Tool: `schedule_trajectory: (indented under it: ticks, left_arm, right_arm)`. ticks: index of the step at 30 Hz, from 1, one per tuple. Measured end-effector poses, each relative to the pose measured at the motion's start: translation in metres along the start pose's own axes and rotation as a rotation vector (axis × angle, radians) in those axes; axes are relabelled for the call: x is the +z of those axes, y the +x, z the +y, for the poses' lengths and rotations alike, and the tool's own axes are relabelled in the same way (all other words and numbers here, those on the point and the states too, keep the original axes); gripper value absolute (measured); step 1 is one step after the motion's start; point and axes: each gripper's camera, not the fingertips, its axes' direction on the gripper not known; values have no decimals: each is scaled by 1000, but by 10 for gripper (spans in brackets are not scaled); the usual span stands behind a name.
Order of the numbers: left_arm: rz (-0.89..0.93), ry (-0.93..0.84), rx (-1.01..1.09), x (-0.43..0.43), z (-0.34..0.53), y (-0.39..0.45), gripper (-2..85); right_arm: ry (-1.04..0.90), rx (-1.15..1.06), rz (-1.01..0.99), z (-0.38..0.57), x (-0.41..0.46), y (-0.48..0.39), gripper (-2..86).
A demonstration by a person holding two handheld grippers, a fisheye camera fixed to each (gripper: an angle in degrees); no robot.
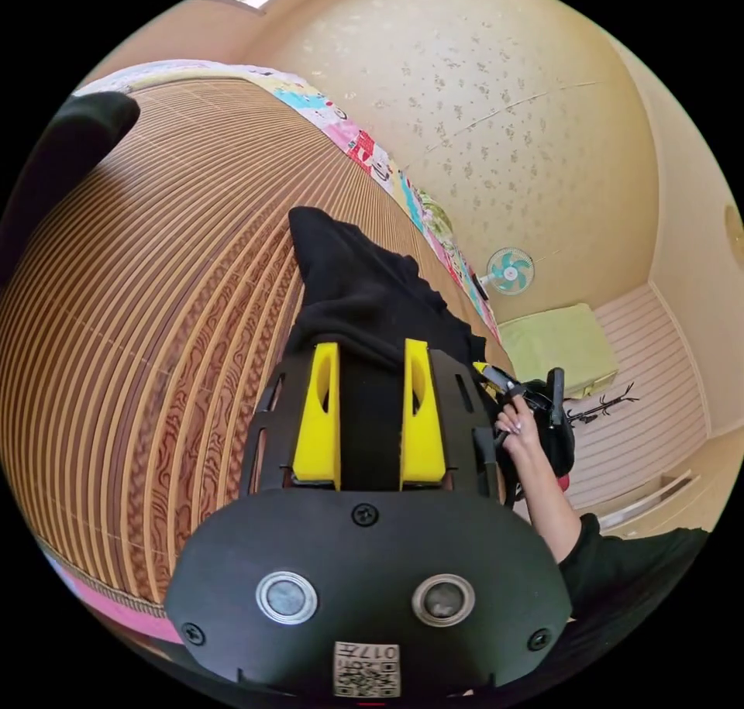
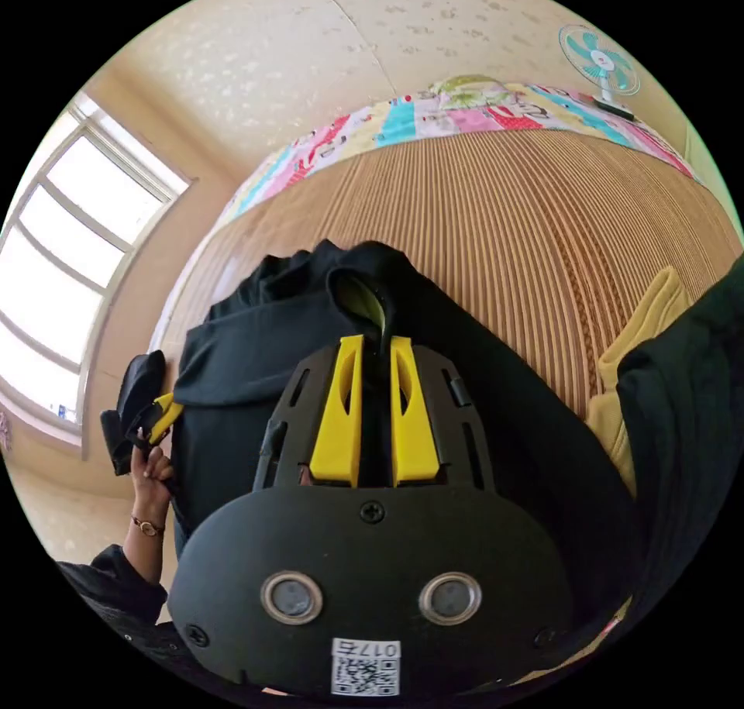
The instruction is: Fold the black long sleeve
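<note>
A bedroom in a home. A bed [image 2: 542, 221] carries a ribbed bamboo mat over a patchwork sheet [image 2: 434, 116]. Flower-patterned wallpaper [image 1: 496, 97] covers the walls, a small fan [image 1: 510, 270] hangs on one, and daylight comes through a large window [image 2: 70, 275].

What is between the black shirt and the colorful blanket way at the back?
In the right gripper view, just bare striped bamboo mat lies between the black shirt and the colorful blanket; nothing else sits on that stretch.
</note>
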Motion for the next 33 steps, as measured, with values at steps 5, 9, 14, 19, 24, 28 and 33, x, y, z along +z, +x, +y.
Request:
schedule_trajectory:
  ticks: [5,9,14,19,24,28,33]
  left_arm:
    - [36,11,-71,-7,25,-3,124]
    - [-2,36,-118,-27,83,5,124]
    - [-41,-29,-3,-40,160,58,132]
    - [29,-191,193,-16,216,125,135]
    - [140,-312,304,11,244,178,136]
    - [249,-363,394,8,249,211,138]
    - [537,-431,336,12,245,236,201]
  right_arm:
    - [34,-17,-24,18,-50,-16,130]
    - [123,-33,16,85,-119,-23,127]
    - [111,7,264,224,-174,-15,146]
    - [-47,6,513,274,-130,-9,147]
    - [-158,126,532,244,-97,13,85]
    - [-17,205,41,238,-165,18,37]
    - [183,55,-494,229,-243,-11,26]
